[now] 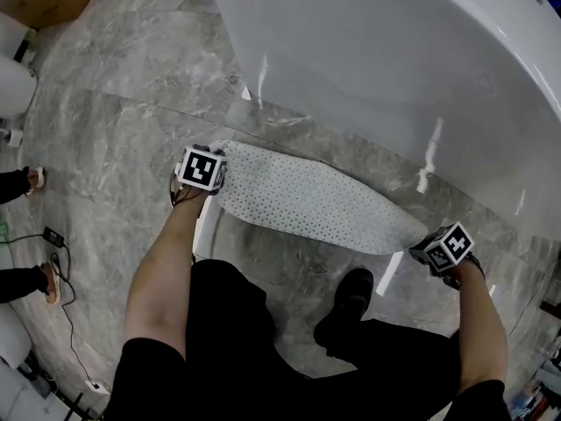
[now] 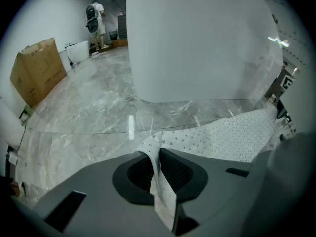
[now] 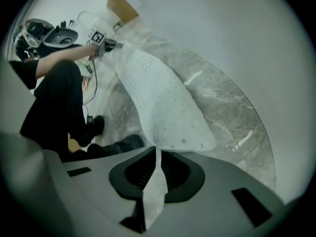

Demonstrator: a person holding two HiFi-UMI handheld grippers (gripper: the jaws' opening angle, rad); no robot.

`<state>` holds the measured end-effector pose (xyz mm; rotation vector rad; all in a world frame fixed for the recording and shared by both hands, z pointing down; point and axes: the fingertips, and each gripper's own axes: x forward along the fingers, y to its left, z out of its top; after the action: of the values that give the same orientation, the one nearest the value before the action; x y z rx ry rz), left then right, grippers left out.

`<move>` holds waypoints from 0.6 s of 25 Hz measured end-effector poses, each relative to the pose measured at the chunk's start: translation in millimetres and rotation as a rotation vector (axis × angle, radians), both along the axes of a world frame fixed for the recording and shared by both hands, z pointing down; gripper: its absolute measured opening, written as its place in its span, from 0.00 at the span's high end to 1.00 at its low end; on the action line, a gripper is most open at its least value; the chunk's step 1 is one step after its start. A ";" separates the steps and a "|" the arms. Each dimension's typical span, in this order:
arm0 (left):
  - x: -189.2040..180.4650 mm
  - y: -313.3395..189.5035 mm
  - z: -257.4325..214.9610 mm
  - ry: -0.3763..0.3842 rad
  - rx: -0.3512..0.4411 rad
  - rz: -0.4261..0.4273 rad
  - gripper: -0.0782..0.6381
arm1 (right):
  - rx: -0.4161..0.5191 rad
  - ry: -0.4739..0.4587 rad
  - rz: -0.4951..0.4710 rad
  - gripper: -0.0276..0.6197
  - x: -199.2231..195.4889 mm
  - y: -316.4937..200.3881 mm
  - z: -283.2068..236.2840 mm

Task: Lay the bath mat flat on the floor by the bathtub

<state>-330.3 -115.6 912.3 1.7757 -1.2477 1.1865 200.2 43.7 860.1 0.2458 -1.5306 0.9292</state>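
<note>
Grey marble floor (image 1: 114,121) by white bathtub (image 1: 394,51) — bath mat (image 1: 307,196), ends tight in left gripper (image 2: 157,159) and right gripper (image 3: 157,169).

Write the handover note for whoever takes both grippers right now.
Grippers: the left gripper is shut on one end of the bath mat; the right gripper is shut on the other end.
Mat: spread lengthwise between them, low along the floor beside the bathtub, with the held ends slightly raised.
Done: mat opened out and placed by the tub.
Left: lower both ends, release, check that it lies flat.
</note>
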 end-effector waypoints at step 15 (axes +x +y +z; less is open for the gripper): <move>-8.8 12.1 0.3 -0.301 -0.055 0.277 0.62 | 0.298 0.105 -0.321 0.90 -14.8 -75.6 38.7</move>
<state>-339.1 -103.5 912.5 1.8190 -1.1416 1.6808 185.4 -31.9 898.8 0.2477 -1.5520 0.4291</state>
